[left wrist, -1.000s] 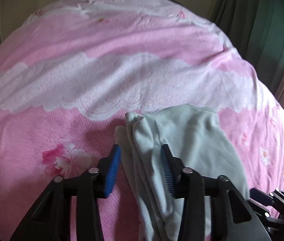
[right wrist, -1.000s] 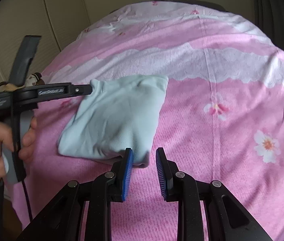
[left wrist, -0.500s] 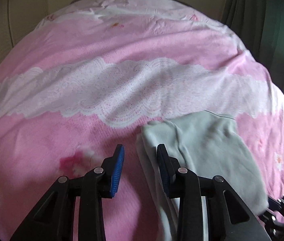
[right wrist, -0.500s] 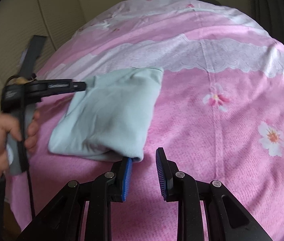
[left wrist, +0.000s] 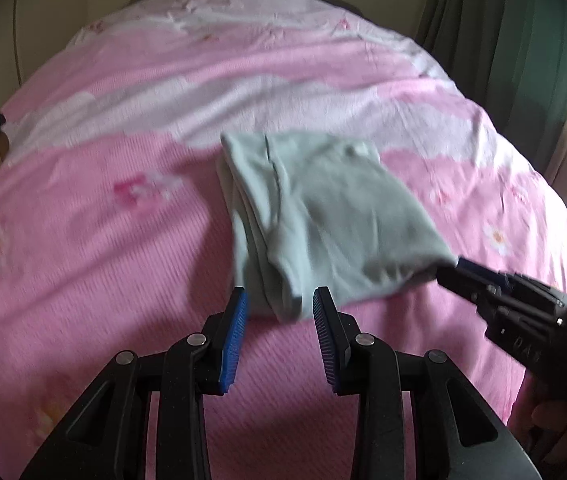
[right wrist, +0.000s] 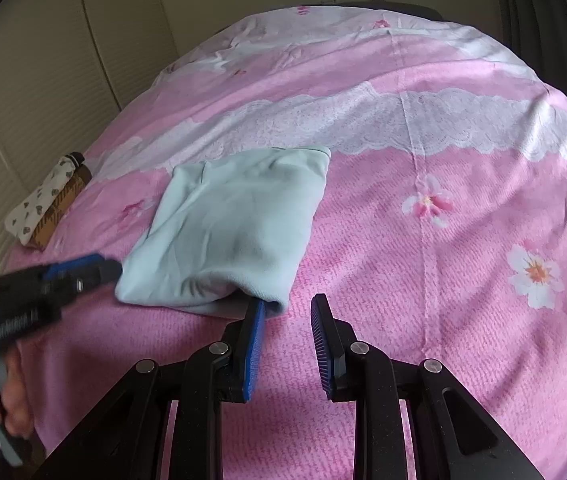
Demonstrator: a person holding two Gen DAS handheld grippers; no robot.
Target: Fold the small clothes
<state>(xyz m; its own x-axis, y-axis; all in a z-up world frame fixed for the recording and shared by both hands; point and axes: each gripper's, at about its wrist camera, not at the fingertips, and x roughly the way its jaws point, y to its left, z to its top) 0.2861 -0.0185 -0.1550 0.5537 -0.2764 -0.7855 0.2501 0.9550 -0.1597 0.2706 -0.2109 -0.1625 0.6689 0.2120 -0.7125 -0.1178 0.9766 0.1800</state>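
Left gripper (left wrist: 279, 308): seen at 6 o'clock of its own view with jaws apart; nothing is clamped, though the near corner of the pale green garment (left wrist: 315, 216) shows in the gap just ahead of the tips.
Right gripper (right wrist: 283, 308): jaws apart and empty; its left pad is set just beside the garment's near right corner, and whether cloth is touched cannot be told.
Garment: laid folded into a rough rectangle on the pink floral bedspread (right wrist: 463, 288), at 11 o'clock of the right gripper; layered edges are stacked along its left side.
Other items: a small folded stack (right wrist: 49, 204) is parked at the bed's edge, at 9 o'clock of the right view.
Step in hand: the fold looks finished and let go, so a release or a tidy-up is judged.
Next move: either the loose layered edge is to be squared, or the bundle is to be pinched at both near corners and carried toward the stack; a low, even grip is called for so the layers are not spilled.
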